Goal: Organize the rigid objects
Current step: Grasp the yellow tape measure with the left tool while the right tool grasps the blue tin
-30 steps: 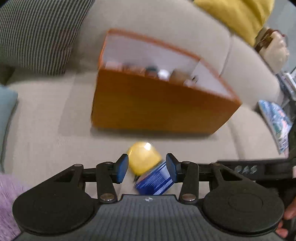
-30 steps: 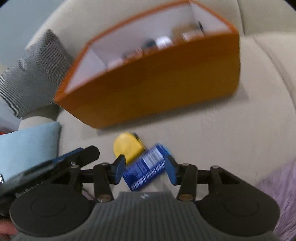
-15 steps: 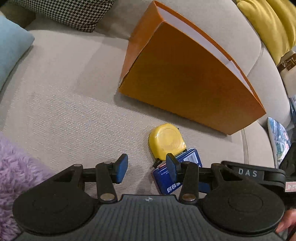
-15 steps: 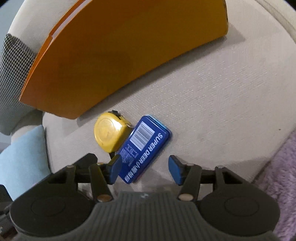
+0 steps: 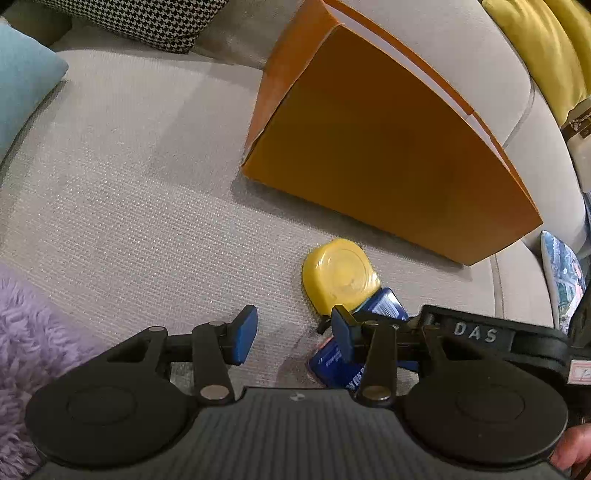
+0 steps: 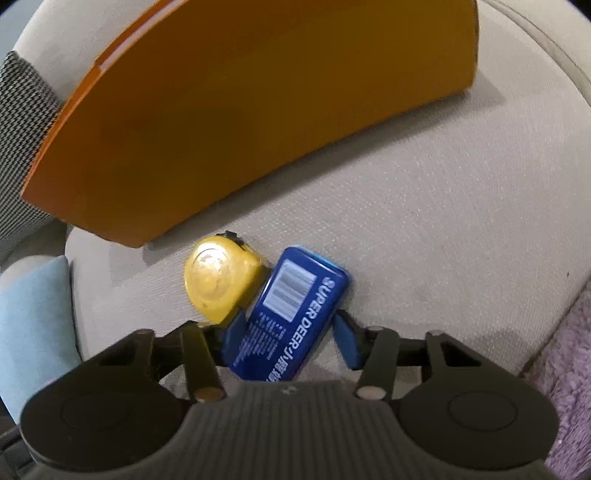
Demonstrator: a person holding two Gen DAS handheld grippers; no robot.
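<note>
A yellow tape measure [image 5: 340,276] and a blue "SUPER DEER" tin [image 6: 295,314] lie side by side on the beige sofa seat, in front of an orange box [image 5: 380,147]. My right gripper [image 6: 290,338] is open, its jaws on either side of the tin's near end, low over the seat. The tape measure [image 6: 218,282] lies just left of its left finger. My left gripper [image 5: 291,332] is open and empty, just left of the tape measure; the tin [image 5: 332,360] is partly hidden behind its right finger. The orange box [image 6: 240,110] shows only its outer wall.
A houndstooth cushion [image 5: 147,18] and a light blue cushion [image 5: 22,85] lie at the left. A purple fluffy throw [image 5: 26,343] covers the seat's near left; it also shows at the right wrist view's edge [image 6: 565,369]. Yellow cushion [image 5: 535,48] at back right.
Both grippers dropped from a high view into the box down to the seat. The right gripper moved in until its open jaws straddle the tin. The left gripper stayed open beside the tape measure.
</note>
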